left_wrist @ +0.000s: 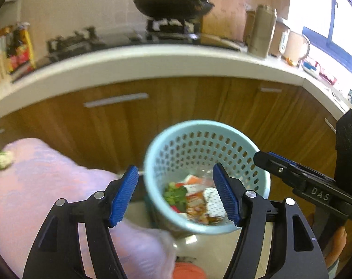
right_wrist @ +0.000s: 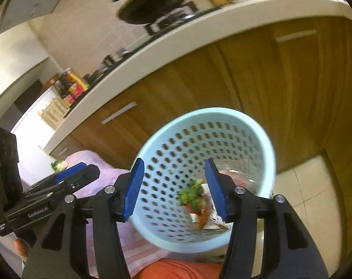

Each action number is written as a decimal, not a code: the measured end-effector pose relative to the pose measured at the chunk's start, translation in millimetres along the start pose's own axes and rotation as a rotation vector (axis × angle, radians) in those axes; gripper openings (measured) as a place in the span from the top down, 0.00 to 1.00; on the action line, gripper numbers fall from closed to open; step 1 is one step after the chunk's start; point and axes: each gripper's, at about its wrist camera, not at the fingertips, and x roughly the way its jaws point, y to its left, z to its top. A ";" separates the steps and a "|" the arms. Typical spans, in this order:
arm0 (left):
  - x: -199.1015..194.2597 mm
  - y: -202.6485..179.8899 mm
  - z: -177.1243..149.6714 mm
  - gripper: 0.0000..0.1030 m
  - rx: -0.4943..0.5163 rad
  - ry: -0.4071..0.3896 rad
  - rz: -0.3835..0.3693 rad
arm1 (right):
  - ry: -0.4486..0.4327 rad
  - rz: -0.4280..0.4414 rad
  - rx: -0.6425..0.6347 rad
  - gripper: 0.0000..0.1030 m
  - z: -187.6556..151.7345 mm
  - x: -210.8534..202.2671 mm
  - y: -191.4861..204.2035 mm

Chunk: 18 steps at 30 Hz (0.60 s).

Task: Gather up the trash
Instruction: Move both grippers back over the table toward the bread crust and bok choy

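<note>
A light blue perforated trash basket [left_wrist: 257, 162] stands on the floor by the wooden cabinets and also shows in the right wrist view [right_wrist: 176, 144]. Inside it lie green vegetable scraps [left_wrist: 176, 195] and crumpled wrappers [left_wrist: 199, 207]; the scraps also show in the right wrist view [right_wrist: 191, 195]. My left gripper [left_wrist: 176, 196] is open and empty, hovering over the basket's mouth. My right gripper [right_wrist: 173, 190] is open and empty above the same basket. A vegetable scrap [left_wrist: 0, 160] lies on the pink cloth at the left.
A pink cloth surface [left_wrist: 36, 186] lies left of the basket. Wooden cabinets [left_wrist: 176, 102] and a white counter [left_wrist: 152, 58] stand behind, with a stove and black pan [left_wrist: 171, 4]. An orange object [right_wrist: 180, 269] sits below the basket. Tiled floor [right_wrist: 310, 197] lies to the right.
</note>
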 end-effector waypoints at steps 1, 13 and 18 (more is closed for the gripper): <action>-8.4 5.3 -1.2 0.37 -0.007 -0.011 0.004 | 0.001 0.011 -0.017 0.51 -0.4 -0.2 9.7; -124.1 142.6 -36.5 0.36 -0.219 -0.153 0.214 | 0.088 0.194 -0.239 0.44 -6.3 36.7 171.6; -161.6 219.2 -56.4 0.34 -0.384 -0.190 0.366 | 0.100 0.223 -0.310 0.44 -8.4 70.5 234.2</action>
